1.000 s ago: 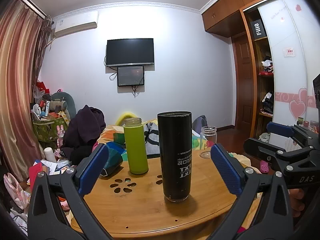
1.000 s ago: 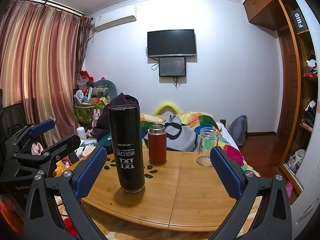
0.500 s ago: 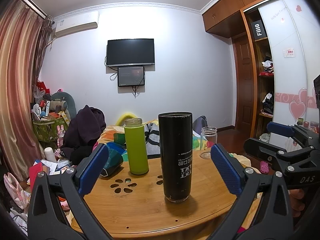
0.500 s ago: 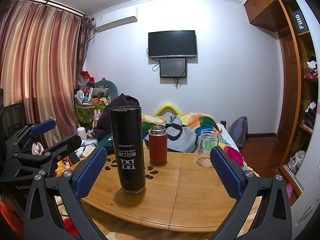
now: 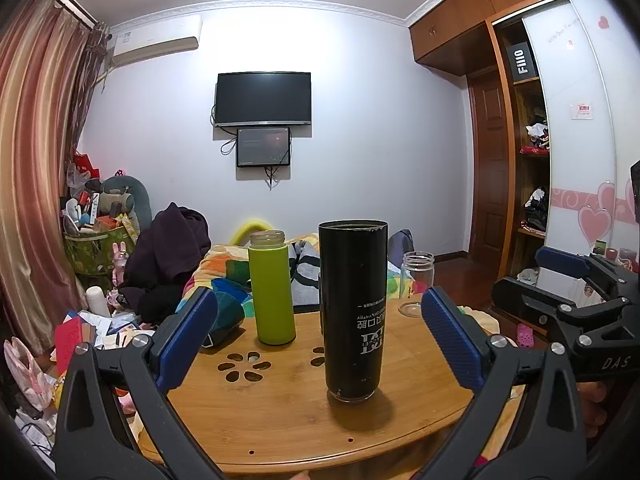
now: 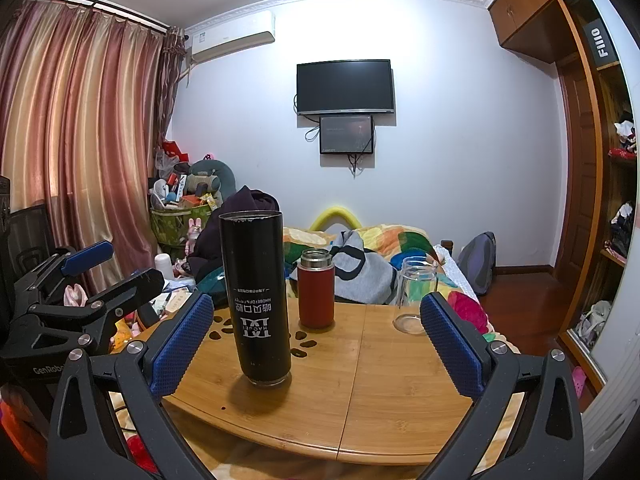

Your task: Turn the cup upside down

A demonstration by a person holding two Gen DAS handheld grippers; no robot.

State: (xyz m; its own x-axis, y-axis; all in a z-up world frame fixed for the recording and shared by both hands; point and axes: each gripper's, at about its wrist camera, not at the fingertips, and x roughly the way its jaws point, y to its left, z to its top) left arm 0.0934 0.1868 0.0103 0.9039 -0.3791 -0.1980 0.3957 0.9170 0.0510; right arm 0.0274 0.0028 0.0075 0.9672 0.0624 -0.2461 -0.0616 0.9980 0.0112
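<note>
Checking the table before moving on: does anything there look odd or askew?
Only the black cup: its white lettering reads upside down, so it stands inverted on the wooden table. It is upright, nothing spilled.

The tall black cup (image 5: 353,308) stands on end near the centre of the left wrist view and left of centre in the right wrist view (image 6: 256,302). Its white lettering reads upside down. It rests on a clear rim at the bottom.
</note>
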